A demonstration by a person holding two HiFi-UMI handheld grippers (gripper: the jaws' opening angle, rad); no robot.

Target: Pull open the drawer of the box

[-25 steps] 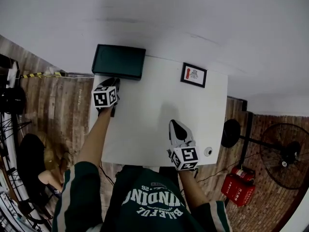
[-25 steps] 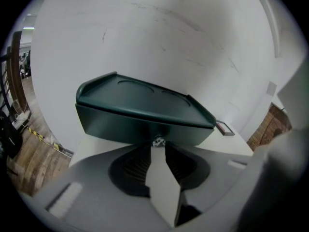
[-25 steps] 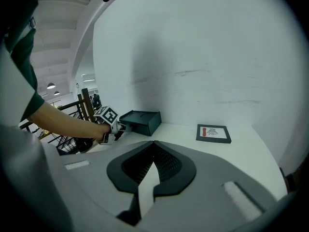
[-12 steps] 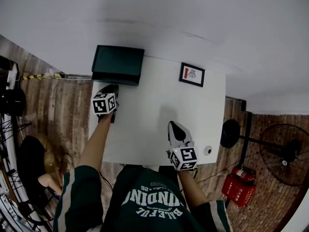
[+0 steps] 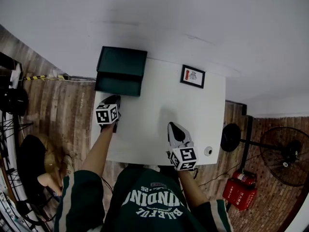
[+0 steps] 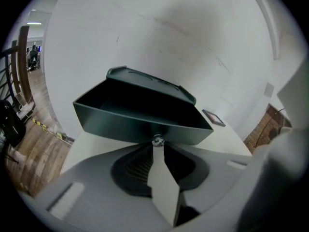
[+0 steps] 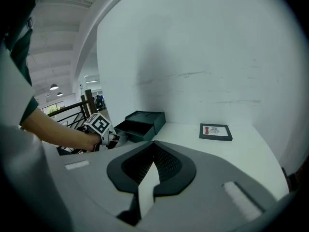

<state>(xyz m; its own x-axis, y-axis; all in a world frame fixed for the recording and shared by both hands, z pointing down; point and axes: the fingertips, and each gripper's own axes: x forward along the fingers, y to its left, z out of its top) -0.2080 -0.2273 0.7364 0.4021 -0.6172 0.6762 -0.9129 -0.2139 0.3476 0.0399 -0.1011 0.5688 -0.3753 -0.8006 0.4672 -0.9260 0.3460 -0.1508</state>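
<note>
A dark green box [image 5: 122,62] stands at the far left corner of the white table [image 5: 154,112]. Its drawer [image 5: 119,85] is slid out toward me and looks empty inside [image 6: 140,111]. My left gripper [image 5: 114,100] sits just in front of the drawer, shut on the small metal knob [image 6: 157,140] at the middle of the drawer front. My right gripper [image 5: 175,127] rests low over the near right part of the table, shut with nothing between its jaws [image 7: 154,153]. From the right gripper view, the box [image 7: 147,117] and the left gripper's marker cube [image 7: 99,124] lie off to the left.
A small framed picture [image 5: 193,76] lies flat at the far right of the table. A small round white object [image 5: 208,151] sits near the right front corner. A white wall runs behind the table. A fan [image 5: 285,158] and a red object [image 5: 239,190] stand on the floor to the right.
My left gripper has drawn back toward me, and the drawer has slid out of the box with it. The right gripper has stayed where it was.
</note>
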